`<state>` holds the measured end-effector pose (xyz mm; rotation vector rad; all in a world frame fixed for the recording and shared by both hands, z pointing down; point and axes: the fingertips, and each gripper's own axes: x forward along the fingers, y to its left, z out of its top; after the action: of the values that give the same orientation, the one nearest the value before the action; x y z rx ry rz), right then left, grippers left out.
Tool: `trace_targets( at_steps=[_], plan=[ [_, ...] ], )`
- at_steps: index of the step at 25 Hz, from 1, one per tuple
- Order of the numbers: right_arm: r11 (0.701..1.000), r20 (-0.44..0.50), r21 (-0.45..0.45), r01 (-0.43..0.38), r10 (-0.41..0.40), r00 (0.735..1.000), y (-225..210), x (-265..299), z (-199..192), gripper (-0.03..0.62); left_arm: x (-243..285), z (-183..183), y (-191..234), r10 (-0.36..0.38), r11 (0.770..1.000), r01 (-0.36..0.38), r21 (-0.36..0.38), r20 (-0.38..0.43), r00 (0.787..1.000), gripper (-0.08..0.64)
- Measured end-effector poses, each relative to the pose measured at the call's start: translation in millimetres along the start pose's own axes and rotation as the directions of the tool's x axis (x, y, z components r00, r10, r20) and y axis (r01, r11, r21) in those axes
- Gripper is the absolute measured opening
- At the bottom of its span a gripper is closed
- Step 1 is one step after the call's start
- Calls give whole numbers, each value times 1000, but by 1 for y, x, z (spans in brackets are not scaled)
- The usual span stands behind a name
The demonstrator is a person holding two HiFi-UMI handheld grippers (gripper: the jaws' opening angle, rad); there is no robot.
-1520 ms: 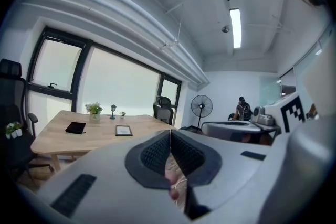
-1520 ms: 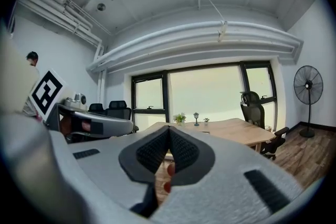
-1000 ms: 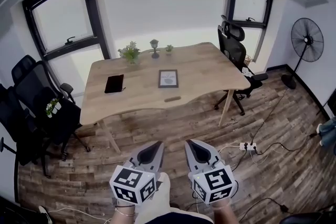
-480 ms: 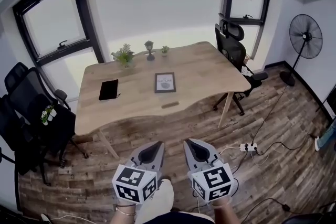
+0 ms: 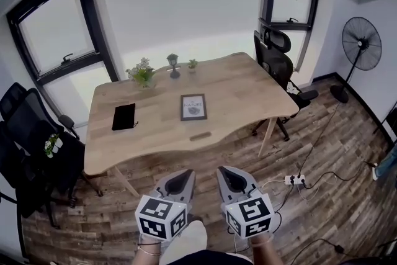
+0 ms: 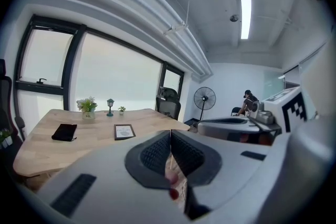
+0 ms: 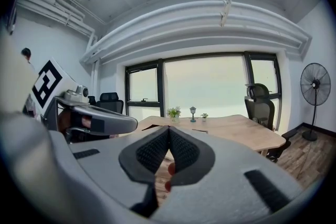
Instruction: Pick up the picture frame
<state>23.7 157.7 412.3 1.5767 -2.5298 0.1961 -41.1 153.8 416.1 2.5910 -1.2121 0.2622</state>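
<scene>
Left claw [image 5: 177,180] and right claw [image 5: 232,179] sit pressed together, empty; approach step, next reach picture frame [image 5: 193,107], spread jaws.

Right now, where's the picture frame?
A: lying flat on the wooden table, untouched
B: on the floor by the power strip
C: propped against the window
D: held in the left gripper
A: the picture frame lies flat near the middle of the wooden table, to the right of the black pouch. The left gripper and right gripper are both shut, empty and short of the table.
</scene>
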Motion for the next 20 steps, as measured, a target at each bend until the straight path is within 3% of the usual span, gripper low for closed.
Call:
trace_targets(
  at_steps=[20],
  plan=[
    [999, -37, 40, 7, -6, 999, -22, 110, 14, 5, 68, 20, 89, -65, 998, 65, -6, -50, 997, 8]
  ],
)
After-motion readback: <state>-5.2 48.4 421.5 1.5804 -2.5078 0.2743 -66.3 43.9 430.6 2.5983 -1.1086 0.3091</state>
